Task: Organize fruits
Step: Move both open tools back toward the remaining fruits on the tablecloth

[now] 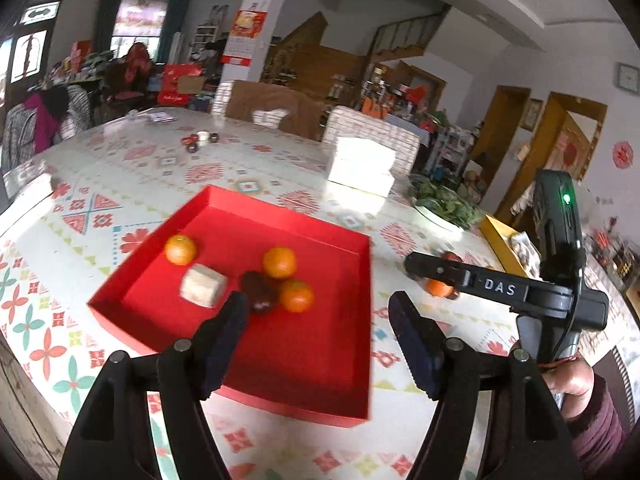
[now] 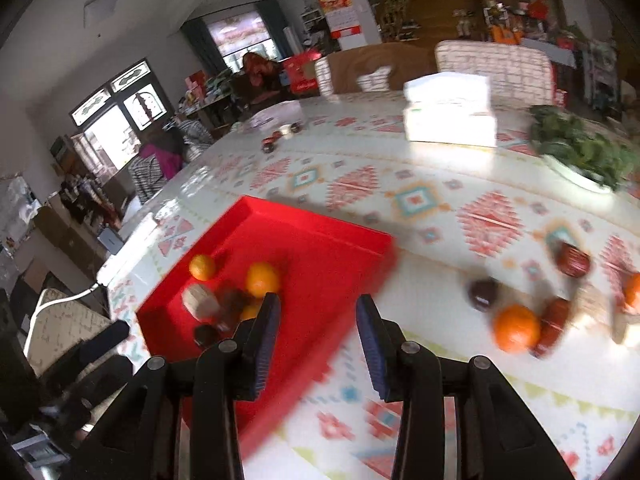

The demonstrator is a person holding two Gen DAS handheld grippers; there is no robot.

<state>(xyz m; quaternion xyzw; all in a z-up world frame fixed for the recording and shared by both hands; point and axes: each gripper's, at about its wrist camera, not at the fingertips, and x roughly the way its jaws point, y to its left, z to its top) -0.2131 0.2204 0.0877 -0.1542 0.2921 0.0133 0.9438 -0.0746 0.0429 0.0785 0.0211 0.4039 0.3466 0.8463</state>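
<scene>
Just ahead of both empty, parted tongs (image 1: 320, 312) (image 2: 318, 306), oranges (image 1: 280, 263) sit in the red tray (image 1: 320, 376).

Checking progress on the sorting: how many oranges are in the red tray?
3: one near the far-left corner, one mid-tray, one just right of the dark fruit. None looks hidden.
</scene>
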